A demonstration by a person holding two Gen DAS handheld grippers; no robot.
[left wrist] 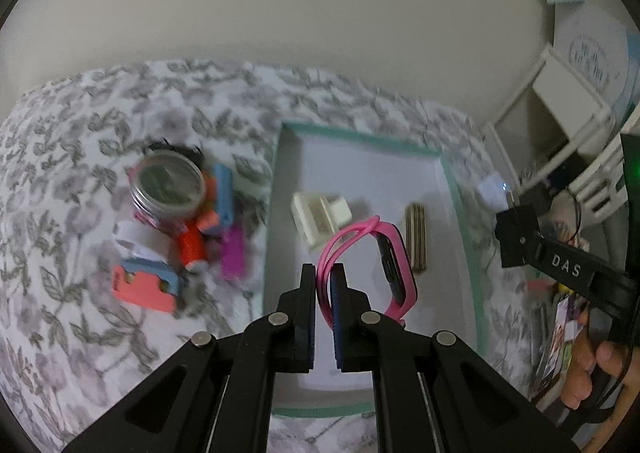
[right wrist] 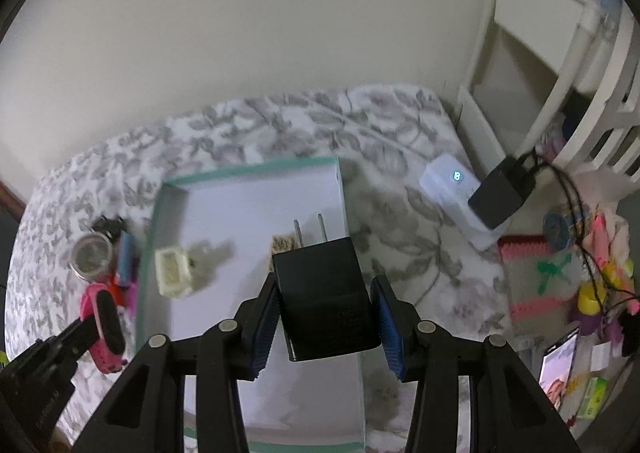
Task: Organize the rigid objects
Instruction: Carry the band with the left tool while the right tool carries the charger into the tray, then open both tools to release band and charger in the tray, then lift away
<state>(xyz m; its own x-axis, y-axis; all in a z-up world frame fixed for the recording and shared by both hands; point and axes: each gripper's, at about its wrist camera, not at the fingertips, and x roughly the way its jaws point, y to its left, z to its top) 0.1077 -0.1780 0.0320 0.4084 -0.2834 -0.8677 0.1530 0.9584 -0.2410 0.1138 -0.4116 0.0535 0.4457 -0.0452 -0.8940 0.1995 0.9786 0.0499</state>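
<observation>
Blk charger (right wrist: 326, 293) gripped; pink watch (left wrist: 374, 265) pinched.

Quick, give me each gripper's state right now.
Left gripper: shut on the pink watch band, over the tray.
Right gripper: holding the black plug adapter.

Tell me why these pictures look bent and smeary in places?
Left wrist view: the lens curves the bedspread into a dome, the jar is smeared, while the pink watch looks sharper. Right wrist view: dark rounded corners, the black plug crisp, the tray edge soft, with faint shadows.
</observation>
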